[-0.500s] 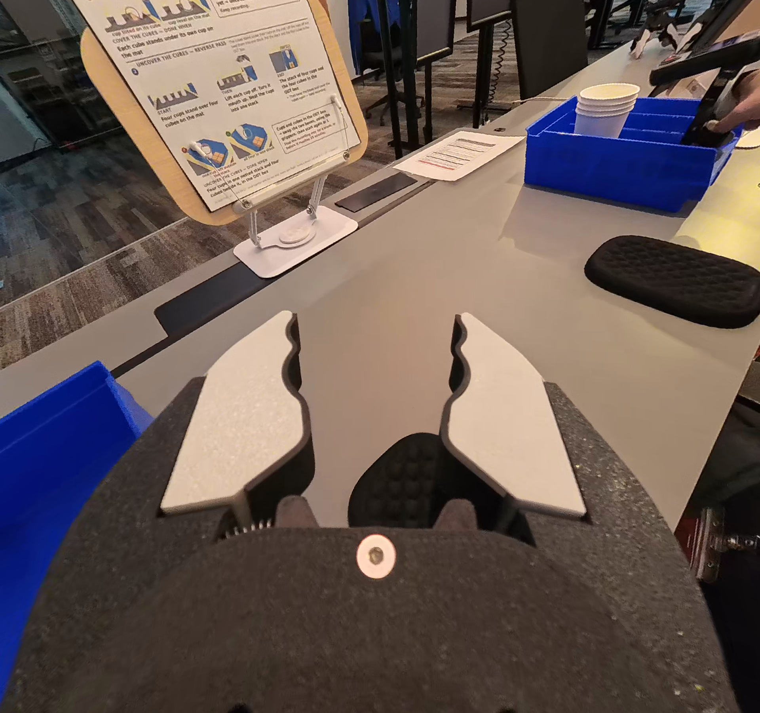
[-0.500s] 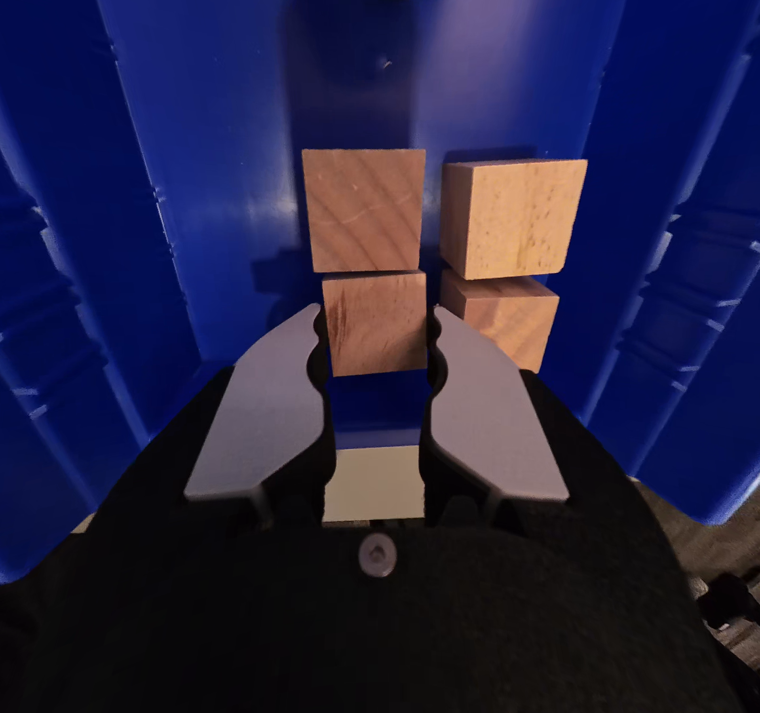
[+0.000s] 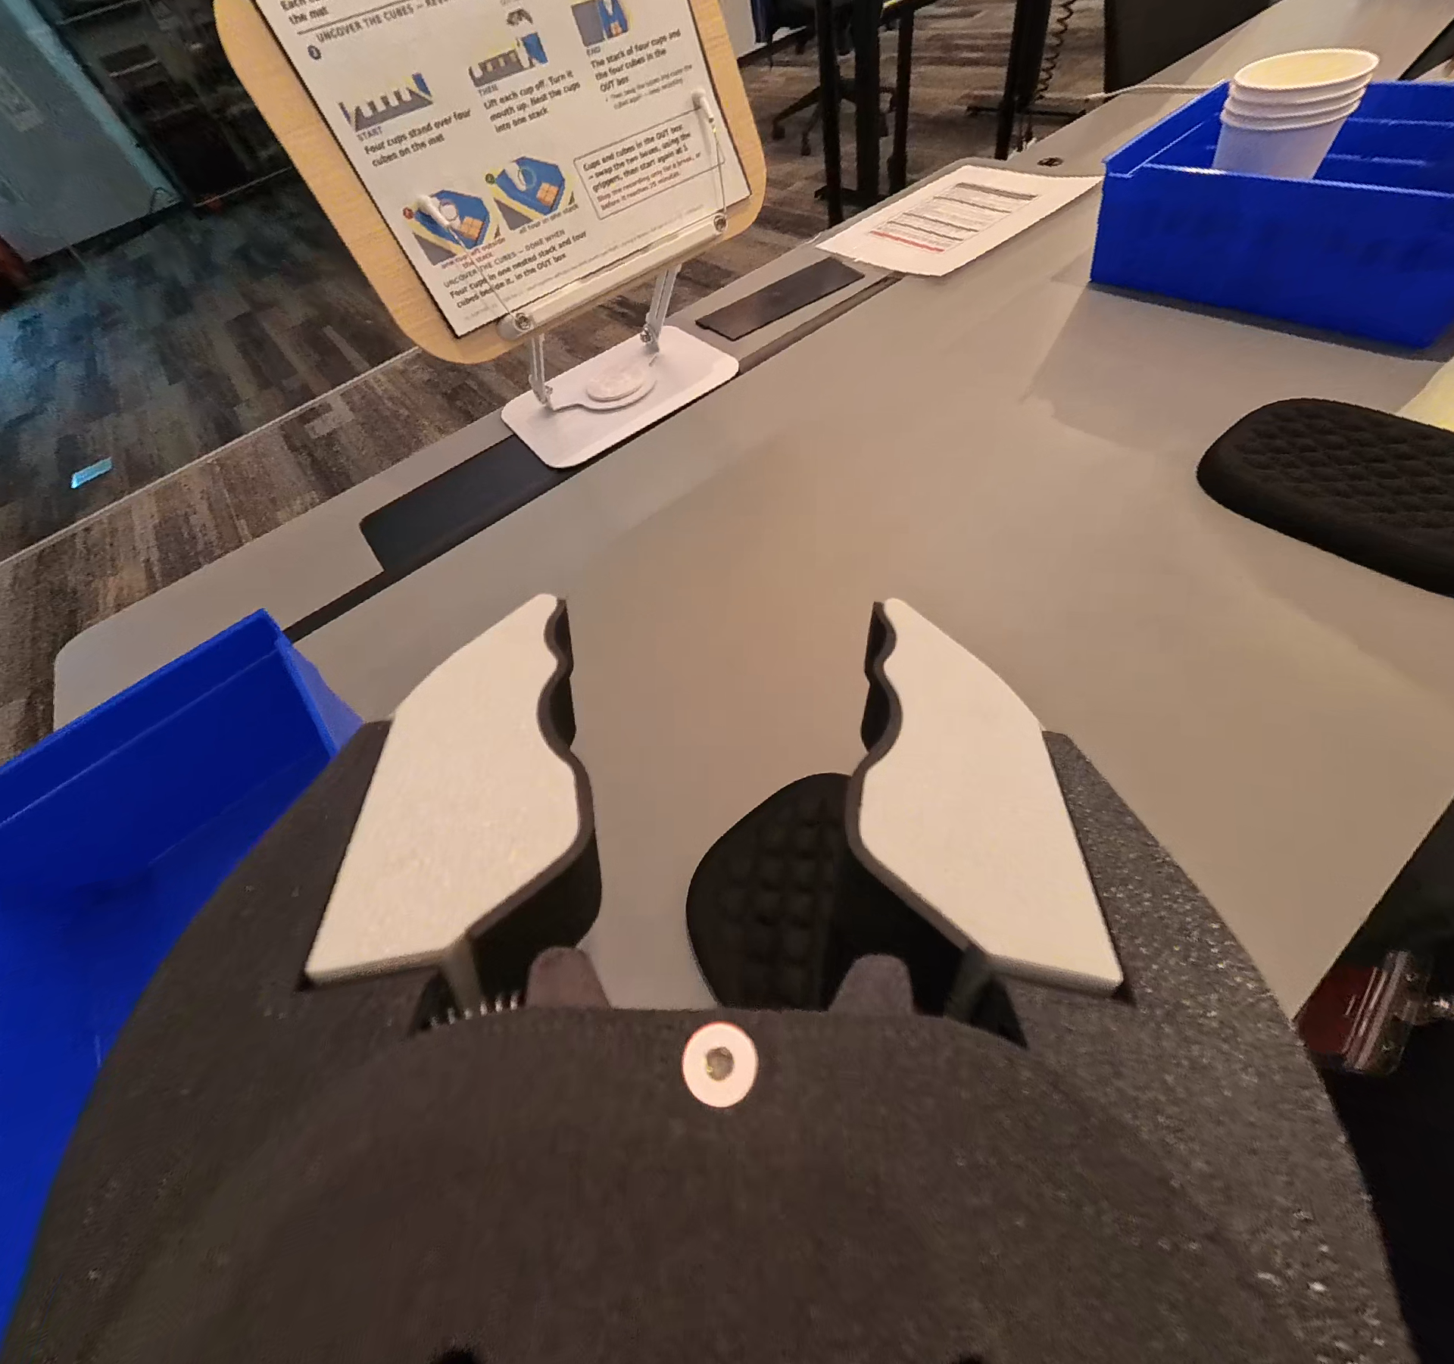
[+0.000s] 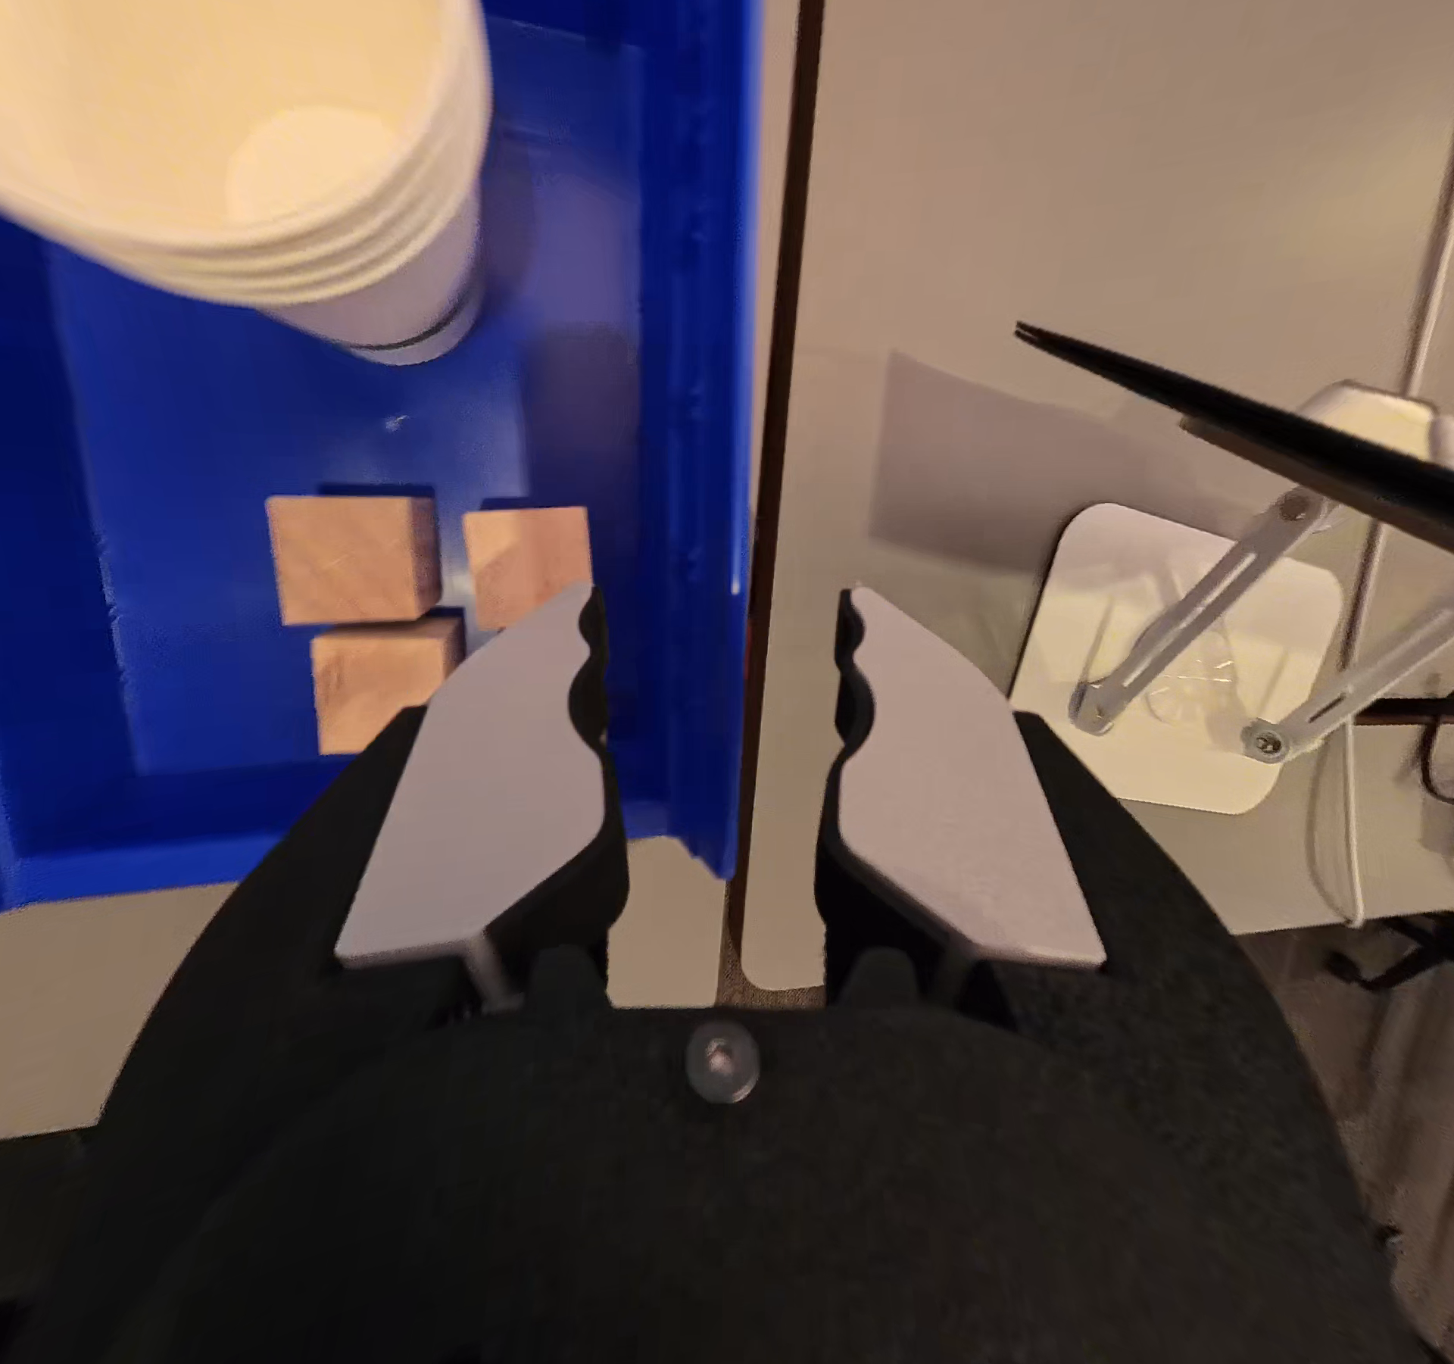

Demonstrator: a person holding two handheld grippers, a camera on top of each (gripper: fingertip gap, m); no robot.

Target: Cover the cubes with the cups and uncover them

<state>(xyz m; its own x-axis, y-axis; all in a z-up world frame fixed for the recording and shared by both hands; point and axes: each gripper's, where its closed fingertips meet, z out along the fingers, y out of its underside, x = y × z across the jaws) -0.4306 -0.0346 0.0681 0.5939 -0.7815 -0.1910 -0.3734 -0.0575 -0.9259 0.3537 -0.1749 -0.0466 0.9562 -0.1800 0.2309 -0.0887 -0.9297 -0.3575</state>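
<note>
My right gripper [image 4: 720,602] is open and empty, hovering above the right wall of a blue bin [image 4: 692,382]. Three wooden cubes lie close together on the bin floor: one at the back left [image 4: 350,559], one at the back right [image 4: 527,563], one in front [image 4: 378,677]. My left finger [image 4: 488,775] hides what lies beside them. A nested stack of white paper cups [image 4: 236,106] stands upright in the same bin; it also shows in the left wrist view [image 3: 1290,114]. My left gripper [image 3: 716,606] is open and empty over the grey table [image 3: 865,461].
A black textured pad [image 3: 1337,484] lies right of my left gripper, another [image 3: 771,878] under it. A second blue bin [image 3: 157,775] sits at the left. An instruction board on a white stand [image 3: 488,106] stands at the table's far edge. Another stand base [image 4: 1164,657] is right of the bin.
My right gripper, whose fingers were around a cube in the bin, has opened wider and drawn back up and to the right, empty. The left gripper has shifted slightly.
</note>
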